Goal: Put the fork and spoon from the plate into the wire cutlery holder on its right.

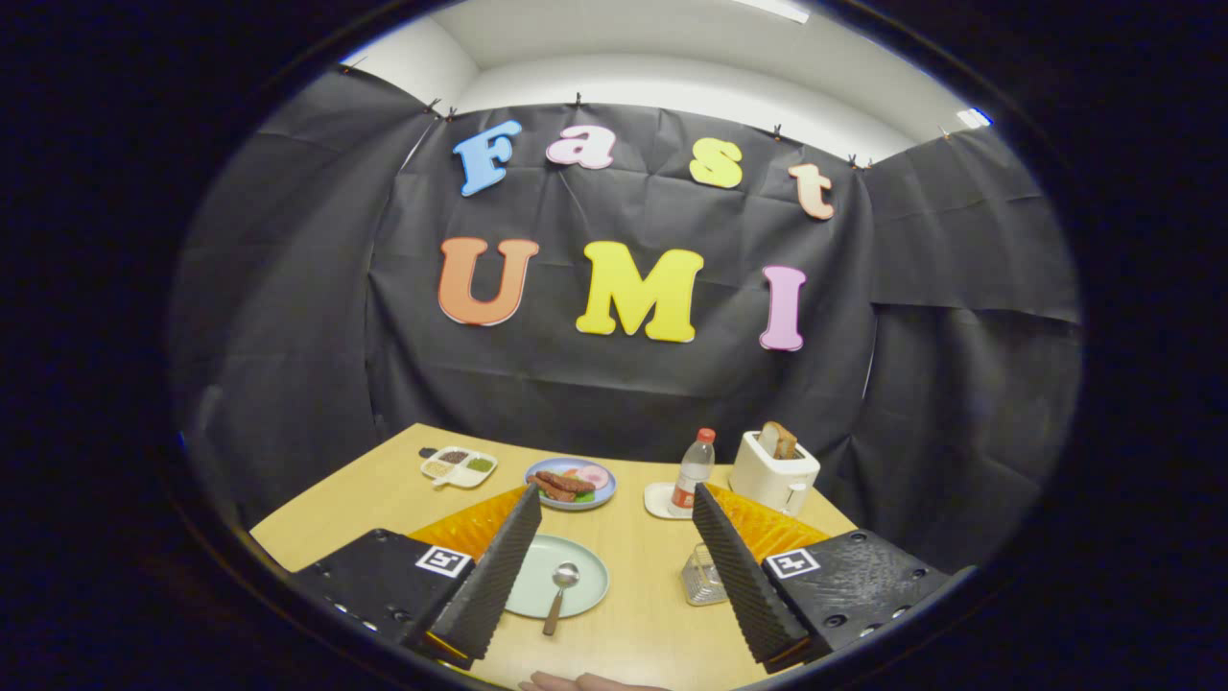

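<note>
Just ahead, spoon [562, 587] lies between spread gripper [614, 547] fingers

Spoon [560, 593] on plate [576, 566], left of wire holder [703, 578].

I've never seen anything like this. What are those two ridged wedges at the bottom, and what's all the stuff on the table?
The wedges are the two fingers of a hand-held gripper; a person carries it, and the camera rides on it, looking forward along the fingers. They stand open, holding nothing. Between them on the wooden table lies a pale green plate with a spoon on it. By the right finger stands the wire cutlery holder. Beyond are a plate of food, a divided snack tray, a bottle and a toaster with bread. I cannot make out the fork.
</note>
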`<state>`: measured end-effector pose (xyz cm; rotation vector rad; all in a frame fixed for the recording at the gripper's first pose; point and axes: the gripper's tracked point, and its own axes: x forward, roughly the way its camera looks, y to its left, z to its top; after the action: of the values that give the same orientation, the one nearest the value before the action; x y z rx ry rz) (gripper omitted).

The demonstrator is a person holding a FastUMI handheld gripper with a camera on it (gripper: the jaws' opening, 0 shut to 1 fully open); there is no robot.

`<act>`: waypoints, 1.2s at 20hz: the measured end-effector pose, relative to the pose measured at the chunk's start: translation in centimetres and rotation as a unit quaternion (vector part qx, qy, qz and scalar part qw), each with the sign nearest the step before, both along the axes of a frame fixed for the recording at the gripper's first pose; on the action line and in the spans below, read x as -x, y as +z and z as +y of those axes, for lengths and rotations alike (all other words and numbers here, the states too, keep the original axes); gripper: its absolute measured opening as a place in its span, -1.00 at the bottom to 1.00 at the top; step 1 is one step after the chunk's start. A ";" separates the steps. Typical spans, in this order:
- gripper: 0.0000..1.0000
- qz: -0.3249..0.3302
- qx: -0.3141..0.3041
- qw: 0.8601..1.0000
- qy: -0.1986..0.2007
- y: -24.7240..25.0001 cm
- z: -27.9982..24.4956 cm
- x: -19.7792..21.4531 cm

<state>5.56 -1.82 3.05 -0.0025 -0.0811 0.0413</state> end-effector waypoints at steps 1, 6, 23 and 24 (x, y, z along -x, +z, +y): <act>0.91 0.013 0.000 1.000 0.001 -1.0 0.2 -0.4; 0.91 0.093 0.021 0.995 0.012 -7.8 2.1 -3.2; 0.72 0.327 0.047 0.943 0.036 -23.9 6.6 -9.5; 0.72 0.338 0.052 0.939 0.036 -24.4 6.8 -9.8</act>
<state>15.37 4.93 -21.35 -0.0908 0.6118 0.1178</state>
